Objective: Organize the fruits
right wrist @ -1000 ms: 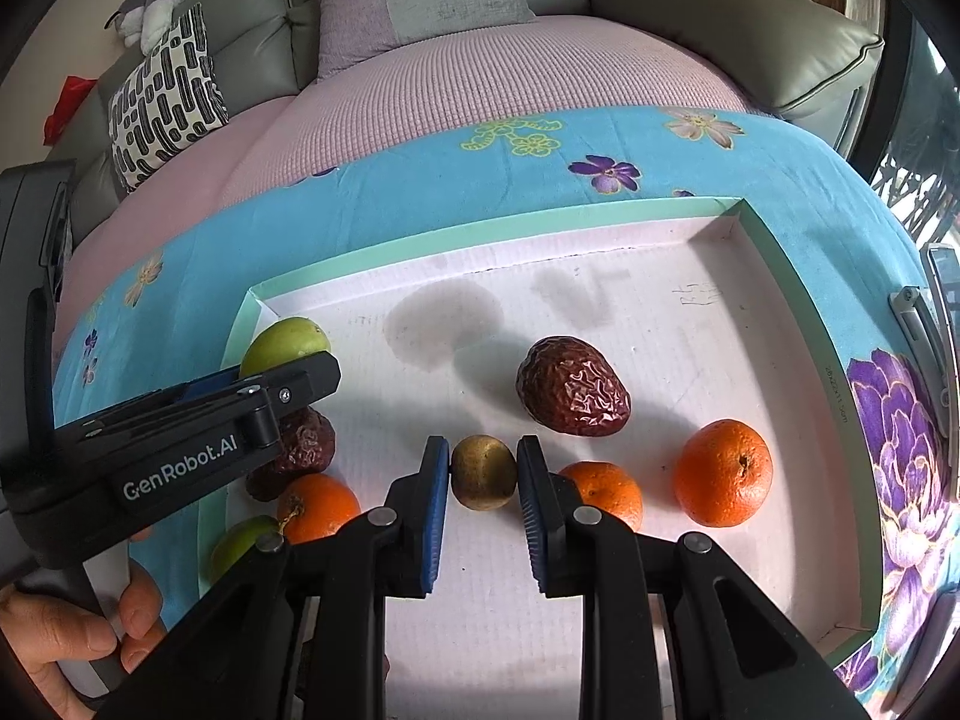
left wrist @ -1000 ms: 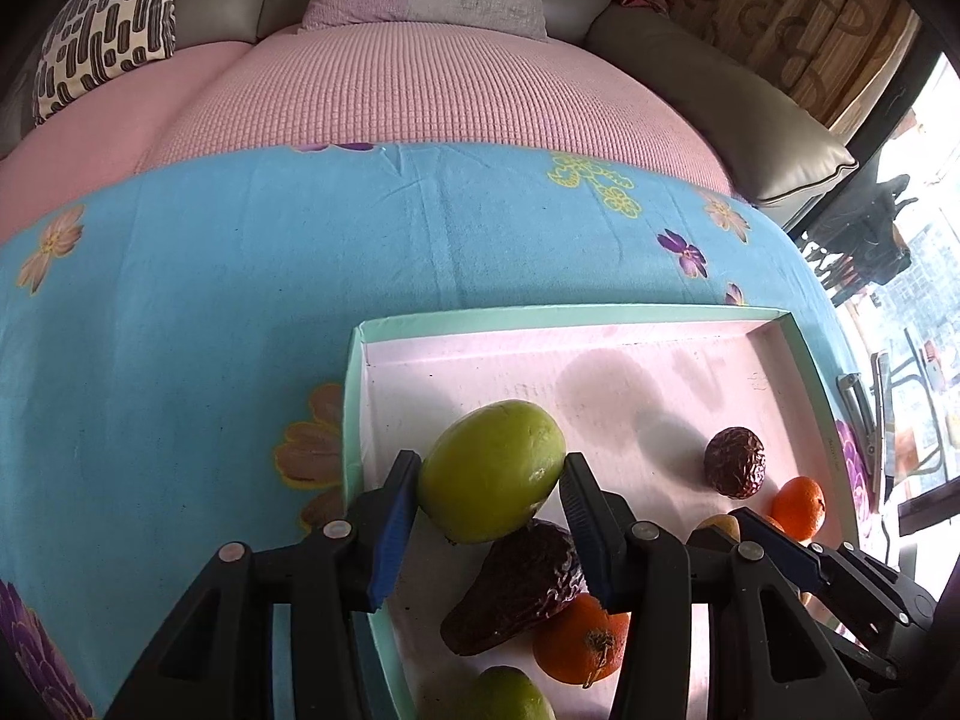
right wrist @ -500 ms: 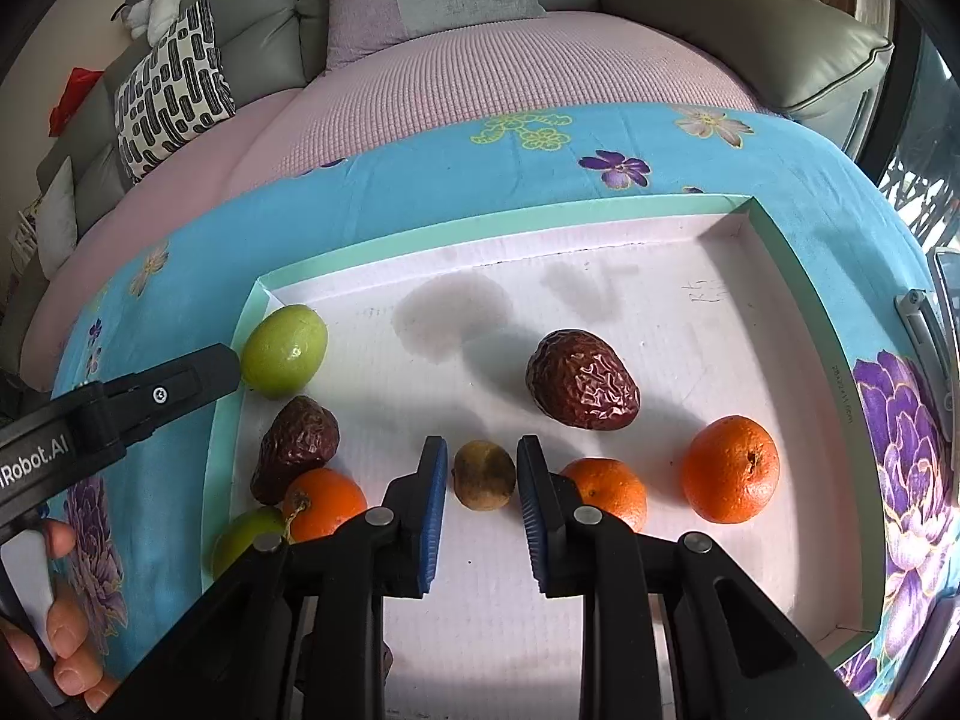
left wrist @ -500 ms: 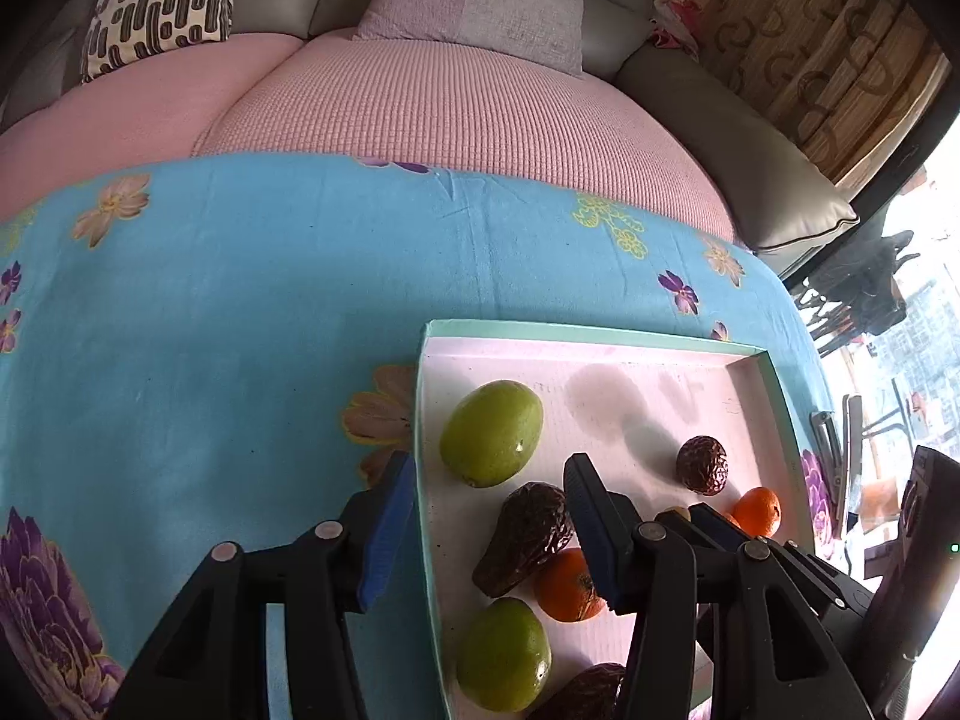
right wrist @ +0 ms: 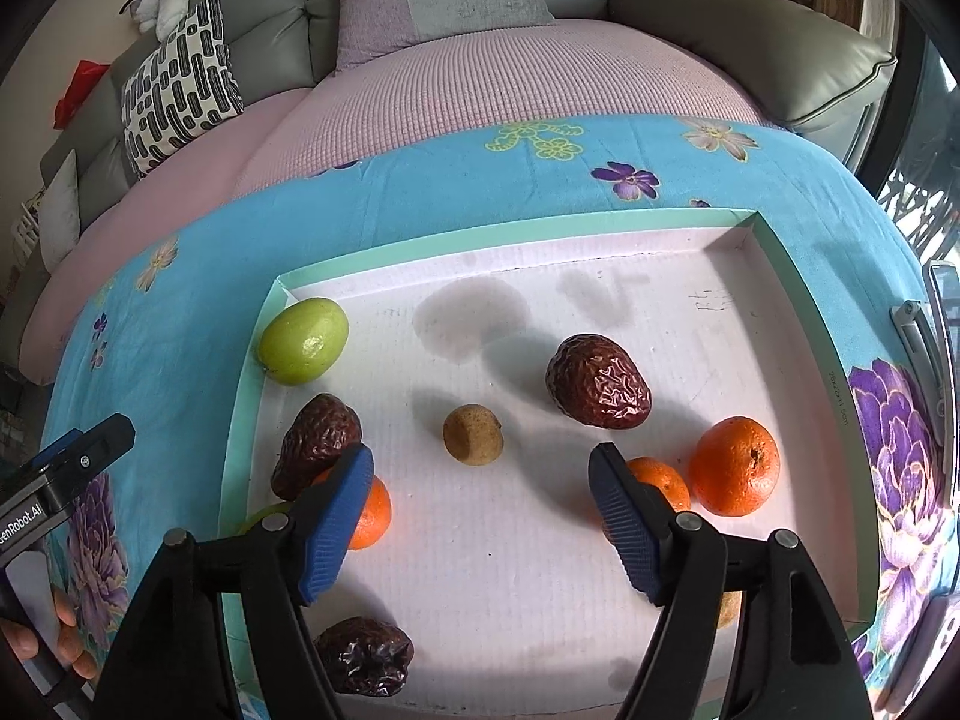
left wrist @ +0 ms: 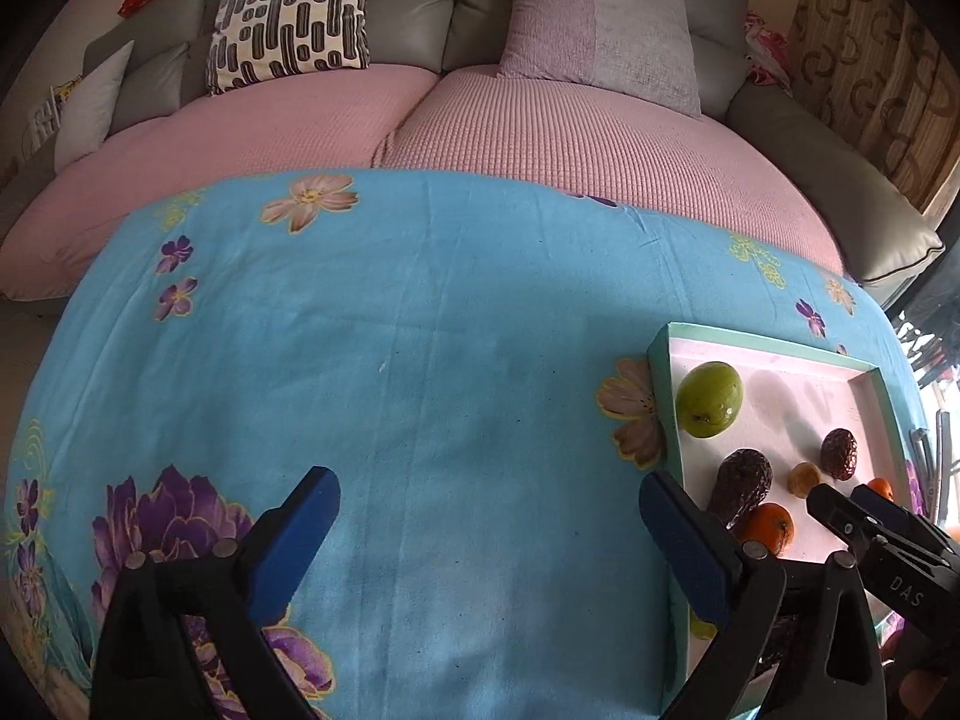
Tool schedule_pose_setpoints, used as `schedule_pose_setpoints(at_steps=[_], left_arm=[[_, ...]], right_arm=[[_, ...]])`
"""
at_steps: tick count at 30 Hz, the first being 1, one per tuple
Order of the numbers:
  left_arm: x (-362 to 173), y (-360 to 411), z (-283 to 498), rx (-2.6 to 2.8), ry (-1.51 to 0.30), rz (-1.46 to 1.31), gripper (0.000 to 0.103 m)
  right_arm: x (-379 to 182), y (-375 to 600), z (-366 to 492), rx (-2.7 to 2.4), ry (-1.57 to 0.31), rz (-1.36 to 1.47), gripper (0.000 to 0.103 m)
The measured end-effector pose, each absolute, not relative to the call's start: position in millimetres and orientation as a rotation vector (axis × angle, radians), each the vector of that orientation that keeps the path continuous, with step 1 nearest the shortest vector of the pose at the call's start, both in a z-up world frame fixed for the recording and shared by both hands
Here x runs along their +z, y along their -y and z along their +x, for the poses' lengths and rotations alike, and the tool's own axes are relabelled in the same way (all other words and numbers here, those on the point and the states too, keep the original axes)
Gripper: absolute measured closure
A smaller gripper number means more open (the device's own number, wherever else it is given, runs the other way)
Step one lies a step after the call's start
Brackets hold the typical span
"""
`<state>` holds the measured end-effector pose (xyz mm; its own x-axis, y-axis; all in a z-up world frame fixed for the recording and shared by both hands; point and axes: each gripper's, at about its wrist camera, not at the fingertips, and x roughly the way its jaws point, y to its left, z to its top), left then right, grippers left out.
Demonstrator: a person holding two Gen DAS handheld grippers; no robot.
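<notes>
Sorting status: every visible fruit lies in tray (right wrist: 798, 294); grouping unfinished.
Left claw (left wrist: 486, 531): wide, empty, over cloth.
Right claw (right wrist: 480, 516): wide, empty, near brown fruit (right wrist: 473, 434).

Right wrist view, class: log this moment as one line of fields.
left gripper: open, over cloth | right gripper: open, empty, over tray | small brown fruit: on tray, beyond the open jaws

A: Where does the left wrist view sit?
B: Low over the blue cloth (left wrist: 420, 360), left of the tray (left wrist: 660, 396), facing the sofa (left wrist: 540, 120)

A: And the right one?
B: Close above the tray (right wrist: 540, 228), same heading. Both share the green fruit (left wrist: 709, 399) (right wrist: 303, 340) and the sofa (right wrist: 540, 60)
</notes>
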<state>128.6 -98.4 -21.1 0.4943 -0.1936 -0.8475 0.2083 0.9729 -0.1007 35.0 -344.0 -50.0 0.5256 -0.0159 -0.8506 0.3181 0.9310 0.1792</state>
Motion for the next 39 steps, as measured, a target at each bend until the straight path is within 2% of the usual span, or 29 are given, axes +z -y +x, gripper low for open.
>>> schedule_pose_setpoints(at_steps=[1,4,5,27,39], left_arm=[[-21,94,127,-0.230,-1.012,0.019,0.000],[-20,84,122,-0.189,-0.971,0.037,0.000],[-21,81,120,-0.183,-0.964,0.038,0.000],[-1,59,53,-0.031,-0.873,0.162,0.000],[-12,35,28,-0.031,-0.989,0.117,0.000]], right_arm=[[-49,344,34,-0.207,-0.998,0.335,0.026],[-45,342,32,-0.209,-0.980,0.341,0.013],[-43,340,31,-0.209,-0.971,0.339,0.013],[-24,277,-23,-0.160,-0.933,0.211,0.012],[-32,254,-55,-0.153,-0.937,0.190,0.011]])
